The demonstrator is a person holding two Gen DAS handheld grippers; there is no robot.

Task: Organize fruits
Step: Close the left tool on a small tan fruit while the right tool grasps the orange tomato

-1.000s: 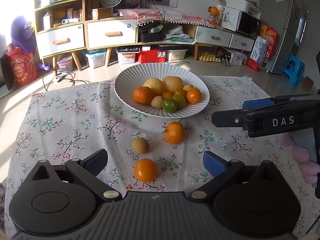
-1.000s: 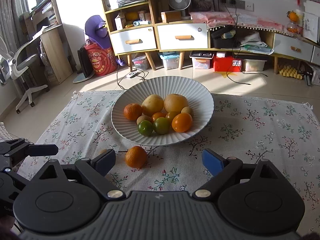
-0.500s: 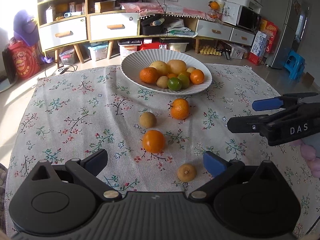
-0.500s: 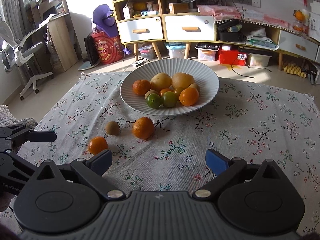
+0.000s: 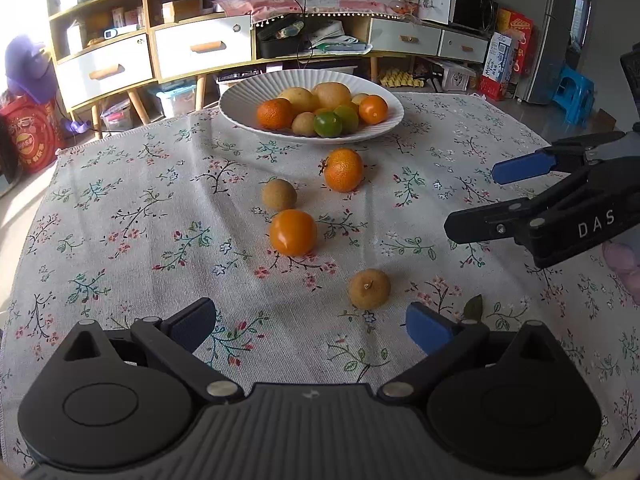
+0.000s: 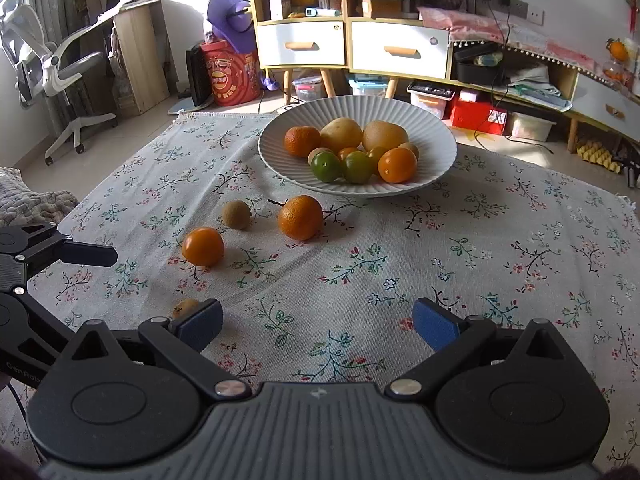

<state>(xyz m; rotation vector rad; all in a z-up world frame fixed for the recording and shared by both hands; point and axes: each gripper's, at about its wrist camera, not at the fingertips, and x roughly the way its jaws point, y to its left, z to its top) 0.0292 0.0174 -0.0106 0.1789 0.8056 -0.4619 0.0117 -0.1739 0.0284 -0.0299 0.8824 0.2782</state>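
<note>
the tablecloth (image 5: 120,208) is pale grey with small floral sprigs in green, pink and black. the bowl (image 5: 240,100) is white and ribbed, holding orange, yellow-tan and green fruit. on the cloth lie a glossy orange tomato (image 5: 293,232), a dimpled orange mandarin (image 5: 343,170) and two brownish-tan fruits (image 5: 279,195).
</note>
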